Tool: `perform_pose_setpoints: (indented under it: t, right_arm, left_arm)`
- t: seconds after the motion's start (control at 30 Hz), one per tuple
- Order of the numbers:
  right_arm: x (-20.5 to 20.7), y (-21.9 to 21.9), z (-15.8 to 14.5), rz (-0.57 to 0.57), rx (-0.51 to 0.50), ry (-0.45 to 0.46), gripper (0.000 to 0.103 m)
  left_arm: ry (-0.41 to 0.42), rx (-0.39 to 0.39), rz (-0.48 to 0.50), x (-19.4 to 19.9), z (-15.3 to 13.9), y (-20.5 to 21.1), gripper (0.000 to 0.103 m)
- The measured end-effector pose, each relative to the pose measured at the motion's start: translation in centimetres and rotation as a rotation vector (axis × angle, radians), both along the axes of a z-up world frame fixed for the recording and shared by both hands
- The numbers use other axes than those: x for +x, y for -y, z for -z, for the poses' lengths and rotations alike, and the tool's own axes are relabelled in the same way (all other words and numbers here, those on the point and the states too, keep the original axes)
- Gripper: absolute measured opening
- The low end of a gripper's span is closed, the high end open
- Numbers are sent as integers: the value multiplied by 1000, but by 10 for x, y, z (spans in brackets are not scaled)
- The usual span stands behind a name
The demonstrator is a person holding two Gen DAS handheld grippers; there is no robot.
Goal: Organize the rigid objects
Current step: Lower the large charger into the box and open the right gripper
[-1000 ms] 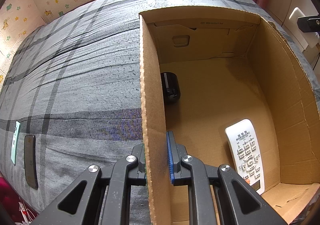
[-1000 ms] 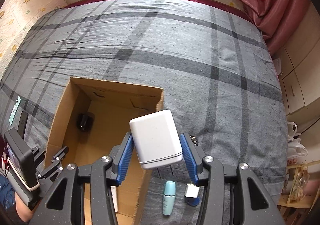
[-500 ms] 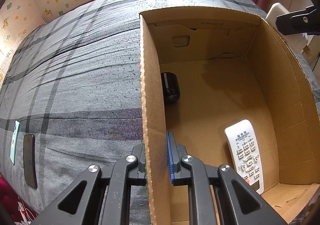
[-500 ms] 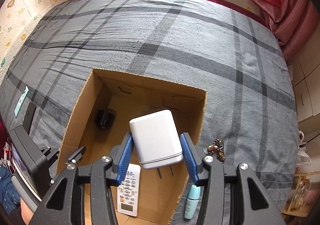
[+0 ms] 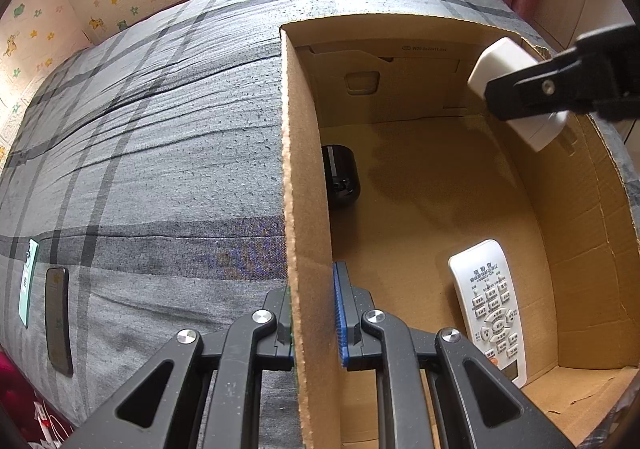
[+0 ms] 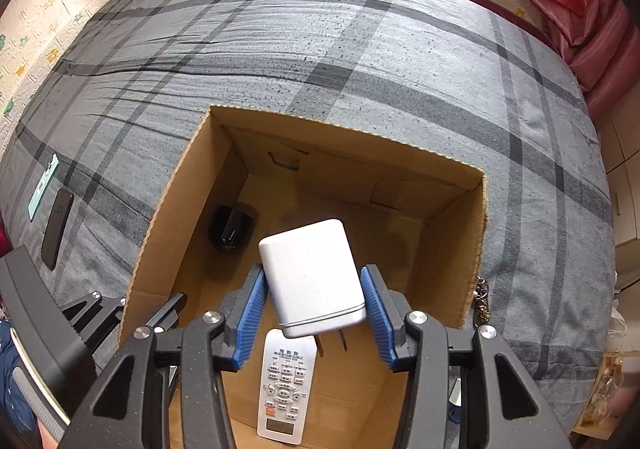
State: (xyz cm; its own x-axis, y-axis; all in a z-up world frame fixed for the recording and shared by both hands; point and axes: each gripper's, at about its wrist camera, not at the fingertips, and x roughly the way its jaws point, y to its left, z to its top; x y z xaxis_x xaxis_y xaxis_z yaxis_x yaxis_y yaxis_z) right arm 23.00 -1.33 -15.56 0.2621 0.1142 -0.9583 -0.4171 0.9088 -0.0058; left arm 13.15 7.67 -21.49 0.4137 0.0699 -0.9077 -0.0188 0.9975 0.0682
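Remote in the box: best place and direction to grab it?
Take the remote across its long edges near mid-body, coming straight down from above. It lies flat, buttons up, on the box floor close to one wall, so a side approach looks blocked.
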Motion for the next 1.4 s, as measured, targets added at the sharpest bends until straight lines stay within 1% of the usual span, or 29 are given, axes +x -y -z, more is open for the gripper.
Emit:
perform_pose_setpoints:
  t: [0.4, 0.8, 0.97, 1.23, 1.4]
  right_arm:
    - [3, -16, 40, -3, -27, -49, 52]
    - [14, -14, 82, 24, -62, -117, 52]
    - [17, -8, 95, 46, -60, -146, 52]
    - [22, -5, 102, 44, -64, -158, 53]
    - [22, -4, 96, 44, -46, -140, 53]
  left_arm:
    - [2, -8, 0, 0, 0, -3, 15]
    - [4, -18, 0, 0, 0, -4, 15]
    - [6, -21, 0, 0, 0, -4, 15]
    - [9, -20, 2, -2, 0, -5, 15]
    - [11, -20, 1, -3, 0, -5, 15]
